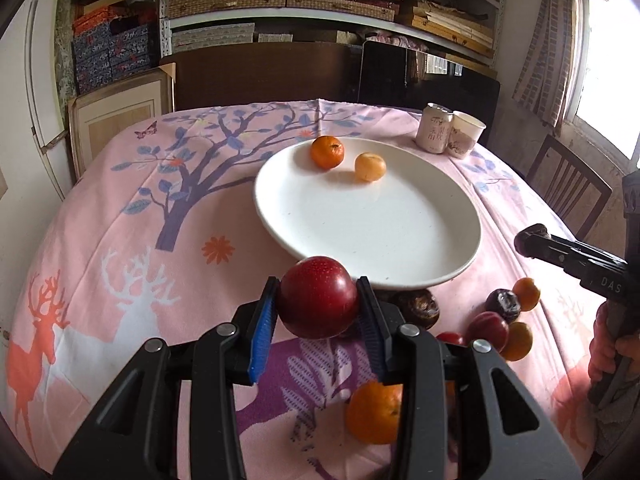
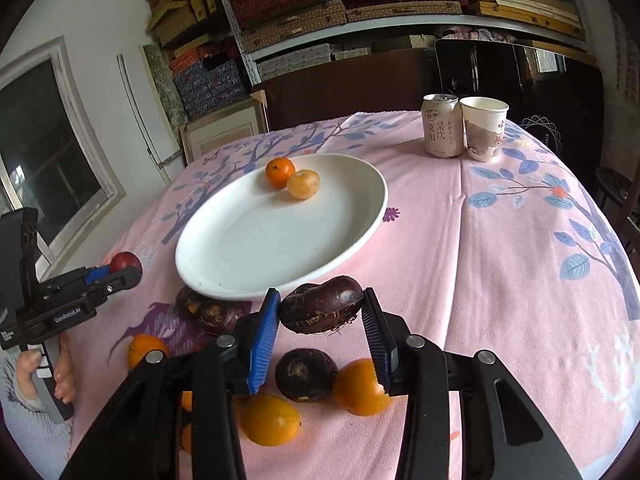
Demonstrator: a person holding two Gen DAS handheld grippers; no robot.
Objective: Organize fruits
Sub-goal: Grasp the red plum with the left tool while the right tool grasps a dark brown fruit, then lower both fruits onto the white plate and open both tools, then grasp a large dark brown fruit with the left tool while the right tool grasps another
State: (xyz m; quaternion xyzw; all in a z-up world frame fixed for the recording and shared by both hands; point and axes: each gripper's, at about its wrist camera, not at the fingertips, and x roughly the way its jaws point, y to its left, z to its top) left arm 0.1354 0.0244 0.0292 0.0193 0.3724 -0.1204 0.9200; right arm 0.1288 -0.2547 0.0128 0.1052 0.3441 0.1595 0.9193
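Note:
My left gripper [image 1: 318,314] is shut on a dark red round fruit [image 1: 316,300], held above the cloth just before the near rim of the white plate [image 1: 360,224]. A deep orange mandarin [image 1: 327,152] and a paler one [image 1: 370,167] lie at the plate's far side. In the right wrist view my right gripper [image 2: 322,314] is shut on a dark brown water chestnut [image 2: 320,306], lifted off the cloth near the plate [image 2: 260,240]. Below it lie another chestnut [image 2: 306,374] and loose oranges [image 2: 360,388]. The left gripper [image 2: 120,272] shows at the left edge.
A drink can [image 2: 442,126] and a paper cup [image 2: 484,128] stand at the far right of the pink tablecloth. More chestnuts [image 2: 208,310] sit against the plate's near rim. A wooden chair [image 1: 568,184] stands right of the table, and shelves of boxes fill the back wall.

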